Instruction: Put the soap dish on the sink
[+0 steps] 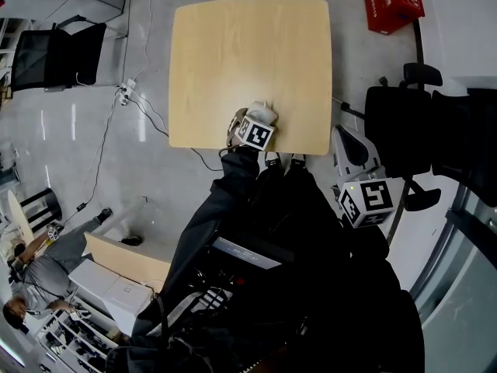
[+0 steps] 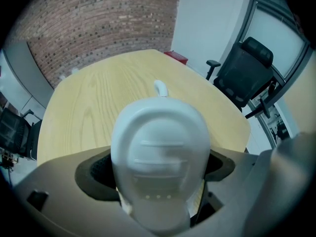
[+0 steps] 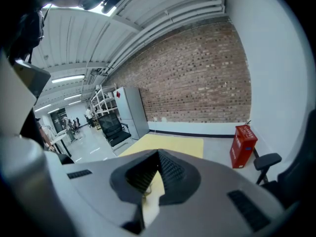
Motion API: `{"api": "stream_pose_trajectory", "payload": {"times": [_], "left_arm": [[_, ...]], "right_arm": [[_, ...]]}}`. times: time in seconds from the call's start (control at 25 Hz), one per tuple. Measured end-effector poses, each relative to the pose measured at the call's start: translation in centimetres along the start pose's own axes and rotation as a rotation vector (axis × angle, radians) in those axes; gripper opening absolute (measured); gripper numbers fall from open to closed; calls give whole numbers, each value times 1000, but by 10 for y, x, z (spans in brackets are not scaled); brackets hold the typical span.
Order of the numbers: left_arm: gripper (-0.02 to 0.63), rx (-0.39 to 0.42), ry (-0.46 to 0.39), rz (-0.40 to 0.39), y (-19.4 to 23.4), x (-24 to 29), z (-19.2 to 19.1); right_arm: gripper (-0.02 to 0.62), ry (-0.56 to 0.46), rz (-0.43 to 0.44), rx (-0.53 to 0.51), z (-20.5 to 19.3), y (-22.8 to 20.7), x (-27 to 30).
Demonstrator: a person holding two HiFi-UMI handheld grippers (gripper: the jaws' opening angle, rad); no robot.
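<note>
A white soap dish (image 1: 262, 113) (image 2: 160, 152) is held in my left gripper (image 1: 250, 124), which is shut on it. It hovers at the near edge of a bare wooden table (image 1: 248, 45) (image 2: 94, 107). The left gripper view is largely filled by the dish, its ribbed inside facing the camera, with a small tab at the far end. My right gripper (image 1: 363, 202) (image 3: 157, 177) hangs off the table's right side, beside the person's dark sleeve. Its dark pads meet, with nothing between them. It points toward the table (image 3: 170, 144) from afar.
A black office chair (image 1: 400, 127) stands right of the table and another (image 1: 54, 57) far left. A red box (image 1: 394, 2) (image 3: 243, 144) sits on the floor by the wall. Cables and a power strip (image 1: 128, 92) lie left of the table. A seated person (image 1: 39, 270) is at bottom left.
</note>
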State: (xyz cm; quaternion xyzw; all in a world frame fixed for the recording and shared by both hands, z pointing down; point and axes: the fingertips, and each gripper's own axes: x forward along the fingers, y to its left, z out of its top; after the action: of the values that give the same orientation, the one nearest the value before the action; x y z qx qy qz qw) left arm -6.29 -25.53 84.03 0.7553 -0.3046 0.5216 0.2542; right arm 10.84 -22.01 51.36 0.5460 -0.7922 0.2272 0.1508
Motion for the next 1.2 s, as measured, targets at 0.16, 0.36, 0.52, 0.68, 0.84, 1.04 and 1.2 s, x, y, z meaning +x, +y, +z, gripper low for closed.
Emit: {"api": "stream_pose_trajectory", "payload": {"times": [0.16, 0.36, 0.52, 0.68, 0.84, 1.04, 1.2], "left_arm": [[485, -3, -19, -19, -2, -1, 2], [486, 7, -52, -35, -5, -9, 5], [486, 15, -105, -7, -2, -33, 7], [486, 29, -196, 67, 4, -77, 23], [485, -18, -284, 103, 9, -119, 37], [299, -80, -466, 185, 21, -182, 67], [206, -108, -587, 239, 28, -231, 83]], "right_arm": [[5, 3, -1, -2, -1, 1, -1], [5, 4, -8, 8, -4, -1, -4], [5, -2, -3, 0, -3, 2, -5], [5, -18, 25, -15, 2, 10, -2], [5, -46, 60, -30, 12, 22, -1], [5, -101, 108, -53, 34, 38, -3], [5, -150, 143, -72, 53, 54, -7]]}}
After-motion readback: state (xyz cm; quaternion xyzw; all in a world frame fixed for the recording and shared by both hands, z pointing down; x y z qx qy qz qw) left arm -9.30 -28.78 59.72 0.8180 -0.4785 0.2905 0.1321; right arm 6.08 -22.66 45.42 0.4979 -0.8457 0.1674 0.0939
